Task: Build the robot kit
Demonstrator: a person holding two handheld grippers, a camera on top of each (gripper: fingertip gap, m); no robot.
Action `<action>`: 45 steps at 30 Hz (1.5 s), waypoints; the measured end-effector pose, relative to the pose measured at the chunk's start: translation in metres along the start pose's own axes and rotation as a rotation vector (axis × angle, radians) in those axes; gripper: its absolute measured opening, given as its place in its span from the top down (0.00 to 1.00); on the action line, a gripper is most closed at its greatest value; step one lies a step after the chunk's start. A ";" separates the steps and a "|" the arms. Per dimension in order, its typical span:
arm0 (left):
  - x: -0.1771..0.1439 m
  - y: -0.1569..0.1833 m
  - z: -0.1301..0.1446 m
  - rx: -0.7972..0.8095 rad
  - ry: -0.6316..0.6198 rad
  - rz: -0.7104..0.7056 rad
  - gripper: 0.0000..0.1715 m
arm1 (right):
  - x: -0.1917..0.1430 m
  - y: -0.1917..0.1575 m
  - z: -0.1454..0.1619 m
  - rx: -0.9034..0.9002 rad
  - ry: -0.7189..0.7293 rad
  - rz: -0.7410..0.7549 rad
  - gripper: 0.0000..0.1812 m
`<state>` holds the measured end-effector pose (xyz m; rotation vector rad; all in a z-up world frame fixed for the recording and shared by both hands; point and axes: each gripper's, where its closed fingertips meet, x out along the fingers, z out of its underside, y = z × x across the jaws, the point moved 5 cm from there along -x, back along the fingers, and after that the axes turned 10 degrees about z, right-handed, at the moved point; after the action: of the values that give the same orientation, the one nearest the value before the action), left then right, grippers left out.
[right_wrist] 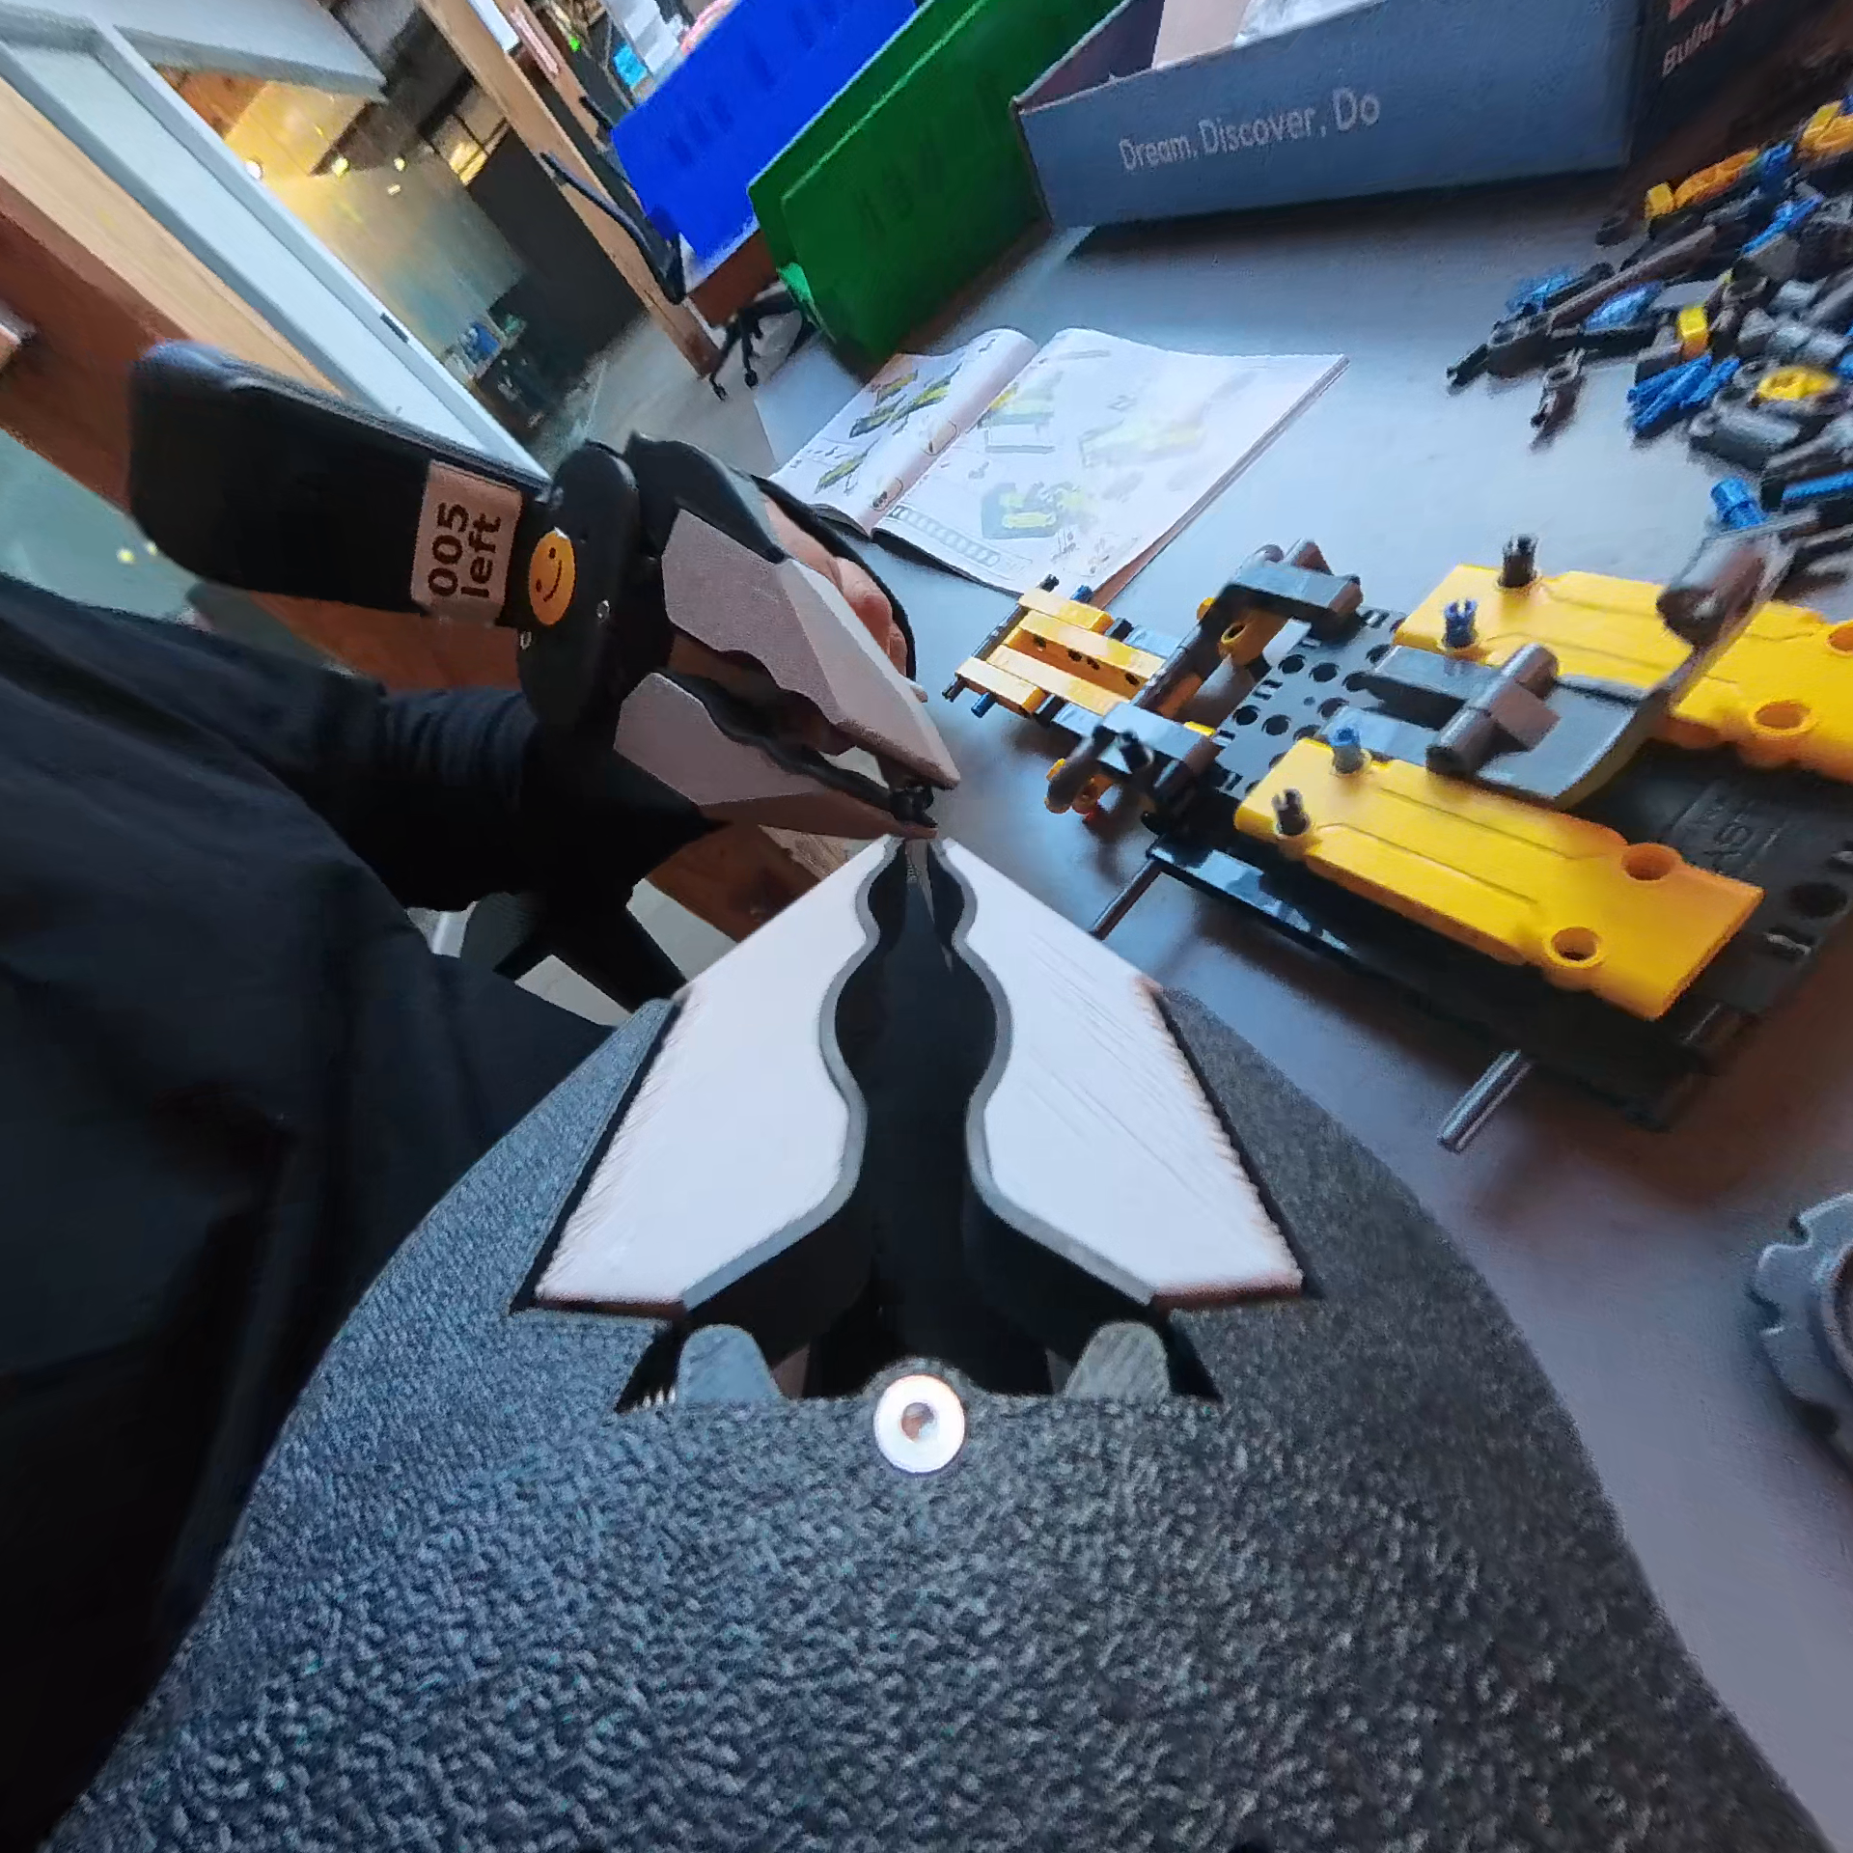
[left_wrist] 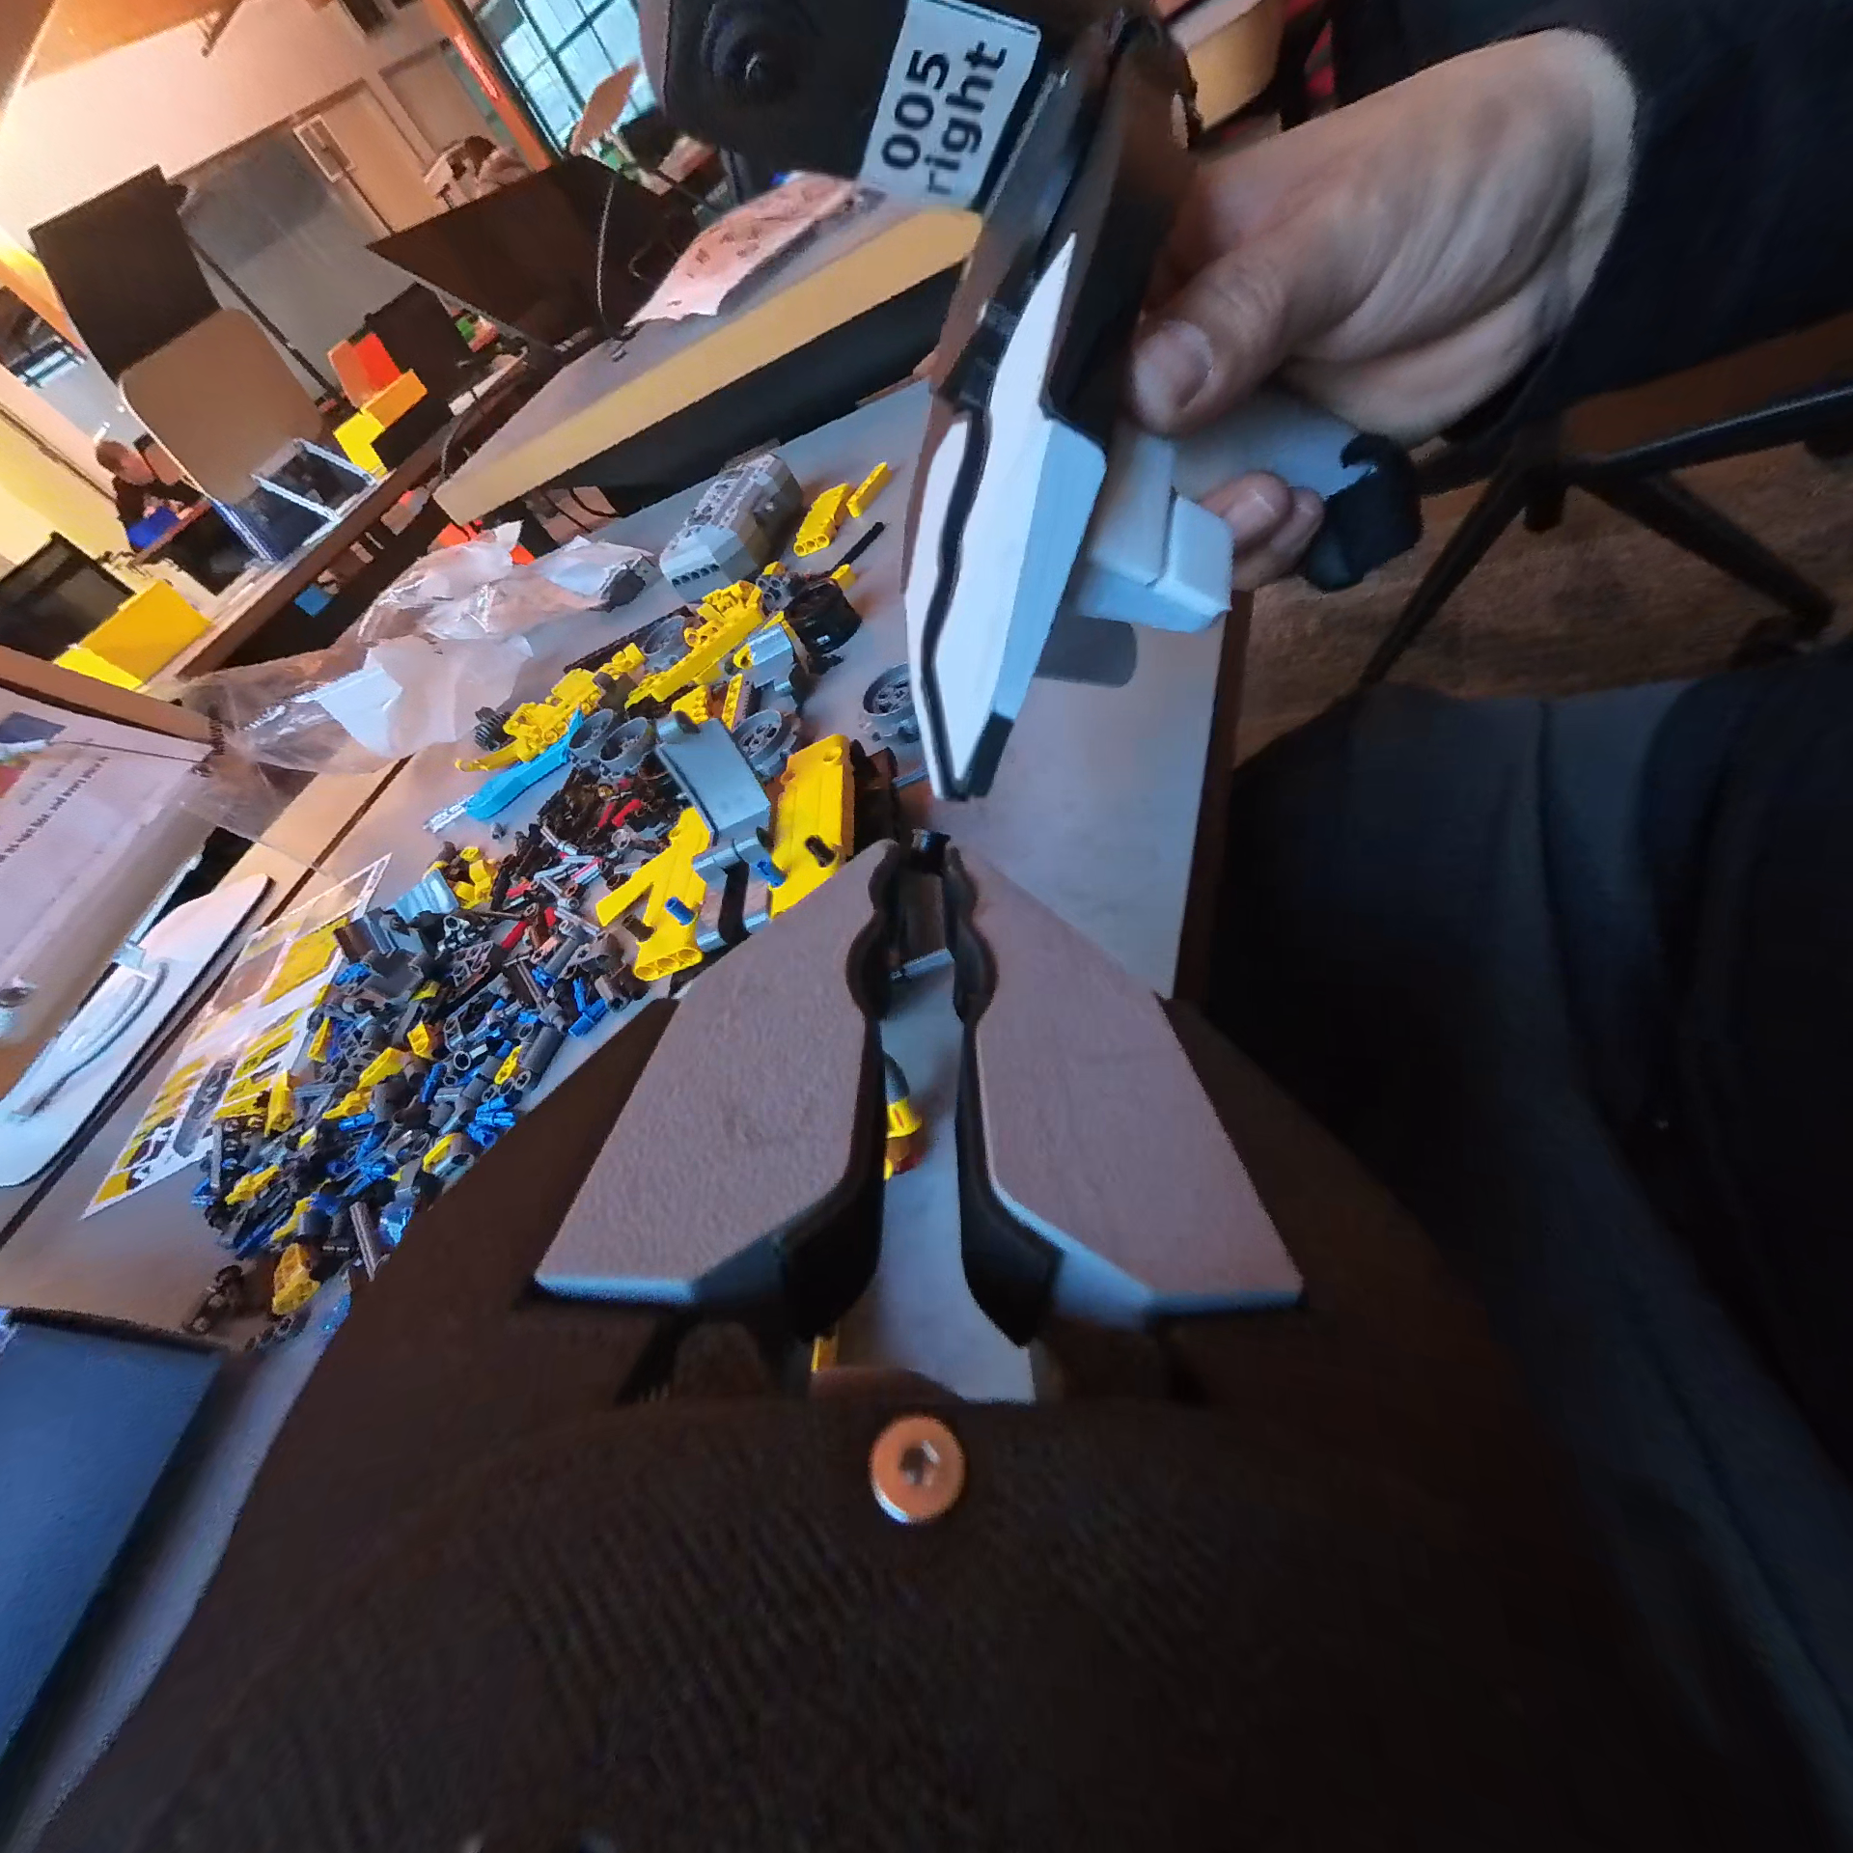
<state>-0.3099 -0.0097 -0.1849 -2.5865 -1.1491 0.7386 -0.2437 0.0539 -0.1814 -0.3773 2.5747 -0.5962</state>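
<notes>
My left gripper [left_wrist: 917, 852] is shut on a small black pin [left_wrist: 929, 845], held over the near table edge. A small grey part [left_wrist: 923, 965] shows between its fingers further back. The left gripper also shows in the right wrist view [right_wrist: 917, 807], pinching the black pin [right_wrist: 912, 800]. My right gripper [right_wrist: 912, 850] is shut, its tips almost touching that pin. In the left wrist view the right gripper [left_wrist: 953, 787] points down just above my left tips, held by a hand [left_wrist: 1404, 281]. A partly built yellow and black model [right_wrist: 1454, 802] lies on the table beside both grippers.
A pile of small blue, black and yellow parts [left_wrist: 451, 1053] spreads left of the model [left_wrist: 762, 832]. An open instruction booklet [right_wrist: 1083, 451], a grey-blue box [right_wrist: 1304, 120], a grey gear [right_wrist: 1805, 1324], plastic bags [left_wrist: 431, 642] and a grey block [left_wrist: 732, 521] lie on the grey table [right_wrist: 1404, 1304]. The grippers are tip to tip, or close to it. The grey gear [right_wrist: 1805, 1324] is about 15 cm from both grippers' fingertips.
</notes>
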 end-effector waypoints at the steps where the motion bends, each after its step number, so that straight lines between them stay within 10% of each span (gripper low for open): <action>1: -0.001 0.000 0.000 -0.006 0.006 0.006 0.98 | -0.002 -0.001 -0.003 -0.037 0.006 0.001 0.98; 11: -0.008 0.002 -0.009 -0.008 0.116 0.149 0.98 | -0.005 -0.016 -0.014 -0.530 -0.090 0.083 1.00; 45: -0.001 0.015 -0.012 0.168 0.119 0.107 0.98 | -0.003 -0.014 0.007 -0.152 0.004 -0.224 0.99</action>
<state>-0.2945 -0.0201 -0.1800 -2.5276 -0.8812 0.6626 -0.2358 0.0409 -0.1791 -0.7230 2.6089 -0.4773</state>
